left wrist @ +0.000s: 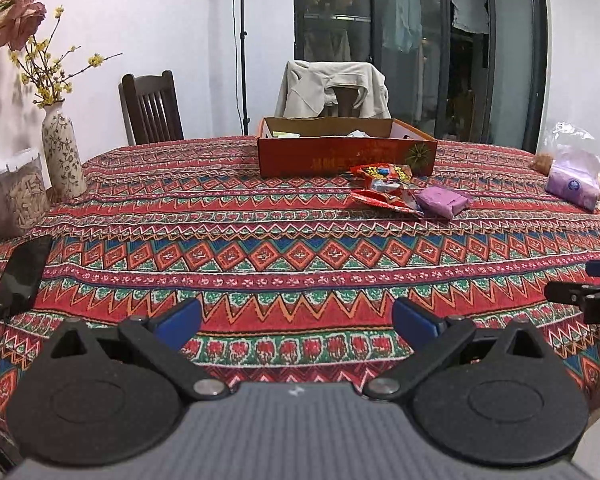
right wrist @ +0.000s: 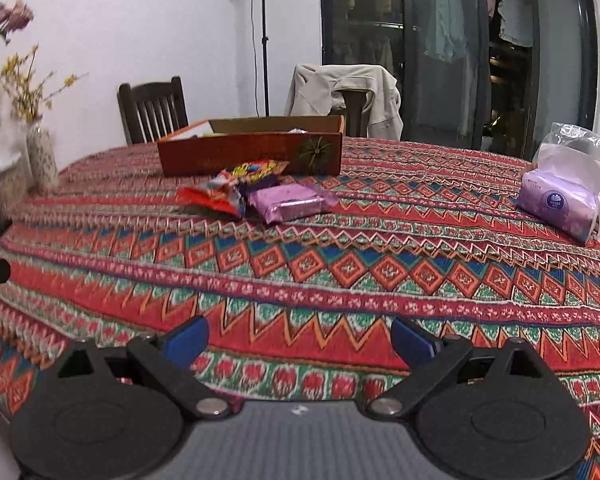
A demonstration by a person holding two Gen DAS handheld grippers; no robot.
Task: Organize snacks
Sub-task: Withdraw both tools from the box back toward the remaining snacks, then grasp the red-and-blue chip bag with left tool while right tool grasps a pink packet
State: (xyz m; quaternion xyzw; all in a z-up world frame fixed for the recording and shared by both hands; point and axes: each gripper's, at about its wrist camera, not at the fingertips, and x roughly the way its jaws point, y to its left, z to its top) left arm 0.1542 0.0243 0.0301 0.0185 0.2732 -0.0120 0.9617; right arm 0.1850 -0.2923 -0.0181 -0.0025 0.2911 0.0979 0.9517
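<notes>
An open red cardboard box (left wrist: 346, 156) (right wrist: 252, 154) stands at the far side of the table with some items inside. In front of it lies a pile of snacks: red and yellow packets (left wrist: 380, 188) (right wrist: 228, 188) and a purple wrapped pack (left wrist: 442, 202) (right wrist: 288, 202). My left gripper (left wrist: 296, 320) is open and empty, low over the near part of the patterned tablecloth (left wrist: 260, 256). My right gripper (right wrist: 300, 338) is open and empty too, also well short of the snacks. The right gripper's tip shows at the right edge of the left wrist view (left wrist: 588, 296).
A purple tissue pack (left wrist: 576, 182) (right wrist: 560, 204) and a clear plastic bag (right wrist: 580, 136) sit at the right. A flower vase (left wrist: 62, 152) (right wrist: 42, 156), a jar (left wrist: 24, 196) and a black phone (left wrist: 22, 276) are at the left. Two chairs (left wrist: 152, 108) (left wrist: 336, 92) stand behind the table.
</notes>
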